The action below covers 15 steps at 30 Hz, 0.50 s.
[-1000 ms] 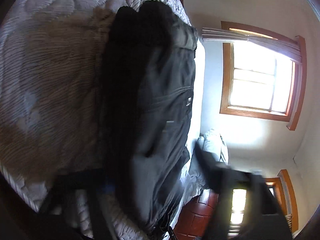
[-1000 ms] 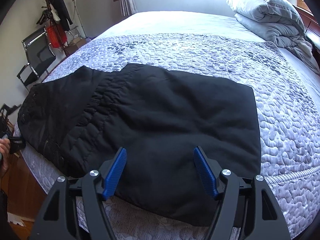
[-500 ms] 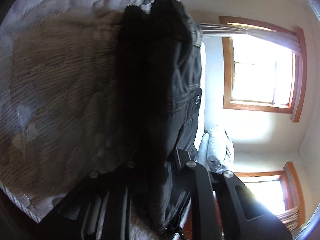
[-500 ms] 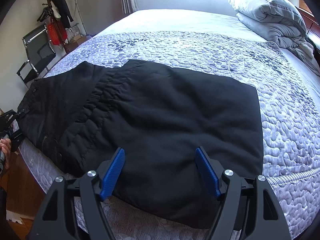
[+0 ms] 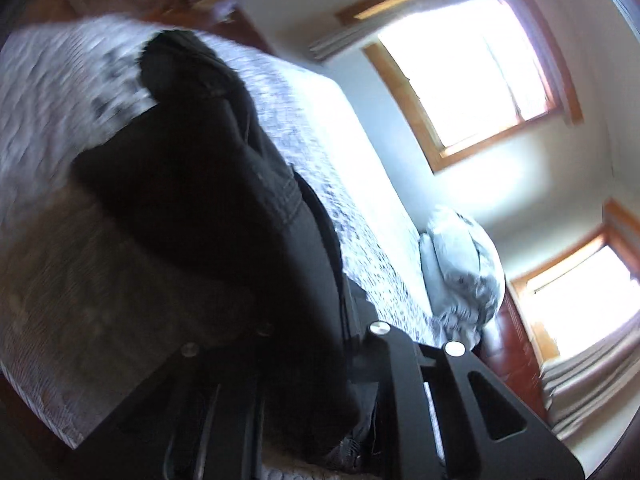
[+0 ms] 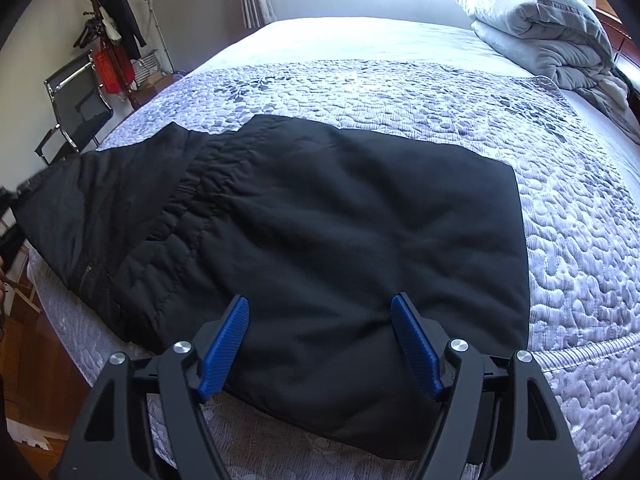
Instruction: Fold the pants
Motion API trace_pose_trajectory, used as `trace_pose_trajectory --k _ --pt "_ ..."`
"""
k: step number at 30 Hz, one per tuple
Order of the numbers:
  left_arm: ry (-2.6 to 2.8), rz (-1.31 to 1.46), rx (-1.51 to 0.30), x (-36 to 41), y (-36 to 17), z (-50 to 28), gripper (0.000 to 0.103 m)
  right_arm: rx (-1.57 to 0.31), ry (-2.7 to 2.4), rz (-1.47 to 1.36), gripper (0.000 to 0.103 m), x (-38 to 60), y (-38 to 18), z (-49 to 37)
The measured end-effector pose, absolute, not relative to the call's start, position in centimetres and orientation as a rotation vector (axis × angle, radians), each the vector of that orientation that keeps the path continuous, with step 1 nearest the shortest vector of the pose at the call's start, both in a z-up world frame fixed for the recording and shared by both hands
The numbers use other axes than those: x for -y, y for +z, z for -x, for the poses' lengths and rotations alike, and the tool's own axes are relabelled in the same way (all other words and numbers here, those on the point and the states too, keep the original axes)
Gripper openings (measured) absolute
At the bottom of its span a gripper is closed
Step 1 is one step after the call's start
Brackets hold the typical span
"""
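Black pants lie folded lengthwise across the quilted bed, waist end to the left. My right gripper hovers just above the pants near the bed's front edge; its blue pads are spread wide and nothing is gripped. In the left wrist view, my left gripper is shut on the pants, and dark cloth bunches between the jaws and hides the fingertips. The pants' left end is raised off the mattress.
A folded grey duvet sits at the bed's far right corner. A black chair and a coat rack stand left of the bed, over wooden floor. Bright windows fill the wall.
My left gripper closed on the pants' end, then rose and rolled, lifting the cloth off the bed. The right gripper stayed where it was.
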State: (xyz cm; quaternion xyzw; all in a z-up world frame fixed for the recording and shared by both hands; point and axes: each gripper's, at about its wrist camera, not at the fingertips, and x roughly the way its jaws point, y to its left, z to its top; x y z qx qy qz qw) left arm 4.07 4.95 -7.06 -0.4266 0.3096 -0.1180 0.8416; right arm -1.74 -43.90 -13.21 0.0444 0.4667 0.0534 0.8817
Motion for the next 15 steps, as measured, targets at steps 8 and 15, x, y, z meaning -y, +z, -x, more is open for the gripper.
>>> trace_pose_trajectory --k 8,15 --pt "-0.344 0.599 -0.653 1.9 -2.3 -4.7 0.018 -0.963 0.123 -0.118 0.075 44.5 -13.5 1.7" --pt "-0.467 0.348 -0.698 8.7 -0.7 -4.7 0.024 -0.954 0.132 -0.156 0.075 45.2 -13.5 1.8"
